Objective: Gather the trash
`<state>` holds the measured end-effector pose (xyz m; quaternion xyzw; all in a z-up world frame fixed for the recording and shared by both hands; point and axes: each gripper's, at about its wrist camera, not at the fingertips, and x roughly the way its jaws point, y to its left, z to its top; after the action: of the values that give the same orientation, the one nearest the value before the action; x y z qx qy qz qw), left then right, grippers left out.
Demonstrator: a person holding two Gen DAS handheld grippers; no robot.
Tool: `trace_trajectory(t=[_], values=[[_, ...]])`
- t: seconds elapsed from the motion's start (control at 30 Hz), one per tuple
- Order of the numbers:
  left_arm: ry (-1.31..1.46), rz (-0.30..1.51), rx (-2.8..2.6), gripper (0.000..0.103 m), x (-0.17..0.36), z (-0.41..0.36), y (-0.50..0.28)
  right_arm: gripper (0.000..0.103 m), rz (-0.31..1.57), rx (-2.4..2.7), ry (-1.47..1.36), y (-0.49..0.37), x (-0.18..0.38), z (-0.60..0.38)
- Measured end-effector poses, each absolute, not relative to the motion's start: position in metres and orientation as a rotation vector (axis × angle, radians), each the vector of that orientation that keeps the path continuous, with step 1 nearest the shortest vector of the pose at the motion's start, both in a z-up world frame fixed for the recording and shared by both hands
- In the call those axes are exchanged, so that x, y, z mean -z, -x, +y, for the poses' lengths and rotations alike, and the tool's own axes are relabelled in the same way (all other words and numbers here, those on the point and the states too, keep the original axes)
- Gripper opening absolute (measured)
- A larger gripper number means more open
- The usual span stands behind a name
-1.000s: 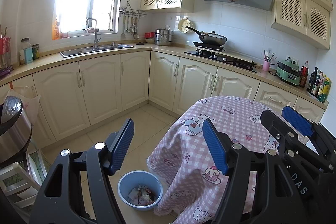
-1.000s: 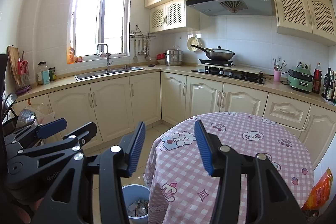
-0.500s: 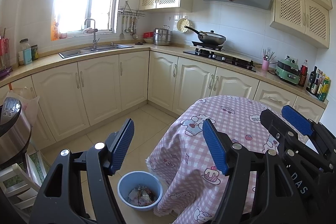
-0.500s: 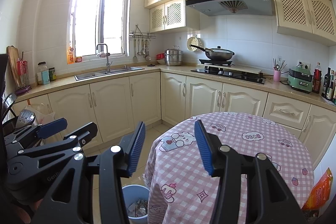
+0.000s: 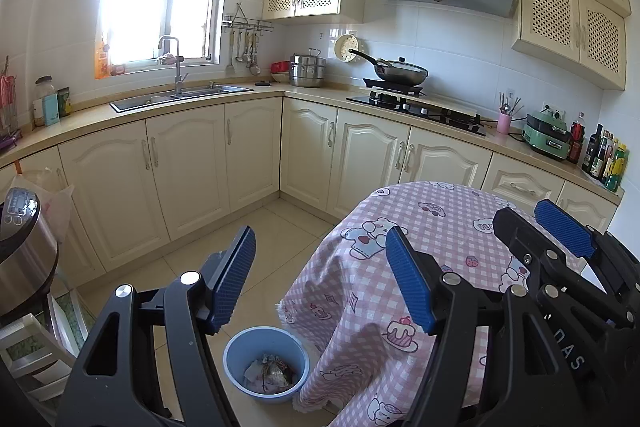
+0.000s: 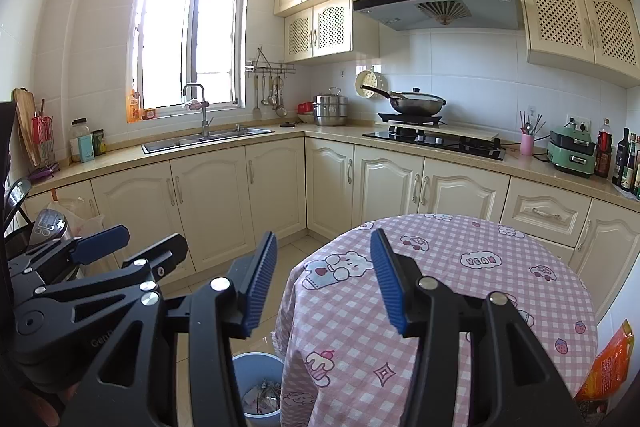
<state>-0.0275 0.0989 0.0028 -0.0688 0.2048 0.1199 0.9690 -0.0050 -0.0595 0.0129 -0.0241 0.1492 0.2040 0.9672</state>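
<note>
While both grippers hang level over the near edge of the round table, I've got a full look at this kitchen. My left gripper has its blue pads standing wide apart with nothing between them; my right gripper is parted a little narrower, also empty-handed.

That table wears a pink checked tablecloth printed with cartoon bears, cakes and strawberries, and one speech bubble on it reads "YEAH". Its top is bare of loose items. Down on the beige floor tiles, right against the table's left side and partly tucked under the hanging cloth, sits the blue trash bin, with crumpled wrappers and scraps already lying in its bottom.

Behind the table, cream cabinets run along an L-shaped counter: steel sink under the bright window, a black hob carrying a lidded wok, a range hood above whose small logo I can't read. Off the table's right edge, low down, an orange snack bag shows printed characters too blurred to make out. Left of the table stands a steel rice cooker.
</note>
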Motion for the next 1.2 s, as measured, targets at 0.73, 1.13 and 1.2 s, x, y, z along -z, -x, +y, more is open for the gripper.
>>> trace_trajectory(t=[0.73,1.13,1.2], values=[[0.14,0.412,-0.236,0.065,-0.0024,0.1005,0.0285,0.048,0.301,-0.41,0.047,0.0057,-0.0127,-0.0598],[0.141,0.414,-0.236,0.065,-0.0014,0.1014,0.0288,0.049,0.303,-0.41,0.047,0.0041,-0.011,-0.0612],[0.141,0.414,-0.235,0.065,-0.0011,0.1016,0.0287,0.049,0.304,-0.41,0.046,0.0042,-0.0109,-0.0612]])
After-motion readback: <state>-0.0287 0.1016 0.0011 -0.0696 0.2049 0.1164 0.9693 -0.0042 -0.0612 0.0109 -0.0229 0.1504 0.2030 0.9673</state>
